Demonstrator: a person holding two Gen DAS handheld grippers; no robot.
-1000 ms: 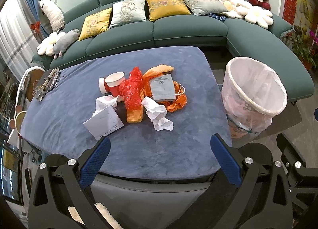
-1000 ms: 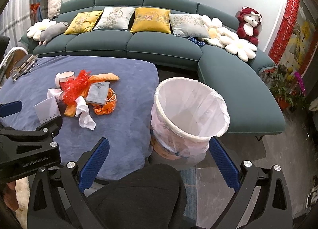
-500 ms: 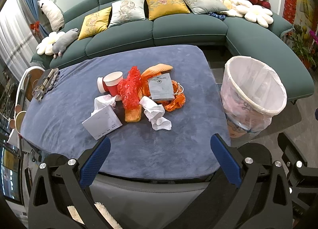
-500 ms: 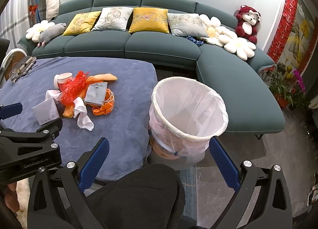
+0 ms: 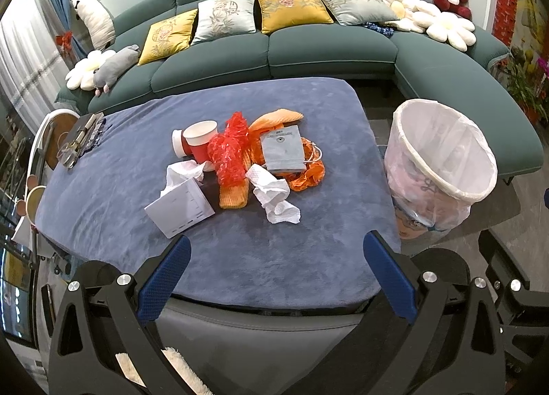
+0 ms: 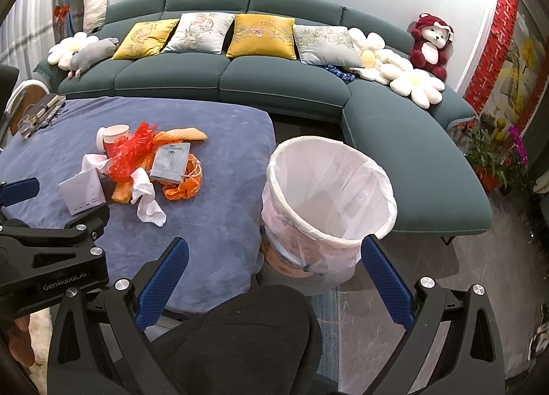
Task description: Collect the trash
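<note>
A green sofa point(image 5: 308, 48) curves along the far side of the room and down the right. In front of it stands a table point(image 5: 223, 258) covered with a blue cloth. A bin point(image 5: 442, 158) lined with a white bag stands on the floor just beside the table's right edge; in the right wrist view its inside appears empty.

The trash lies in one pile near the middle of the table:
- A white box point(image 5: 180, 211) sits at the near left of the pile, with a crumpled tissue point(image 5: 183, 170) touching its far side.
- A grey booklet point(image 5: 283, 151) rests on top of an orange bag point(image 5: 307, 179) at the right.
- Red netting point(image 5: 228, 155) lies over an orange foam sleeve point(image 5: 235, 194) in the centre.
- A white paper towel point(image 5: 274, 196) lies at the near edge.
- Two red paper cups point(image 5: 199, 141) sit at the far left.

The left gripper point(image 5: 276, 273) hangs over the near table edge, jaws spread wide, grasping nothing. The right gripper point(image 6: 274, 278) hangs near the bin and above a dark trouser knee point(image 6: 240, 333), jaws likewise spread wide and empty. Both are well apart from the pile.
</note>
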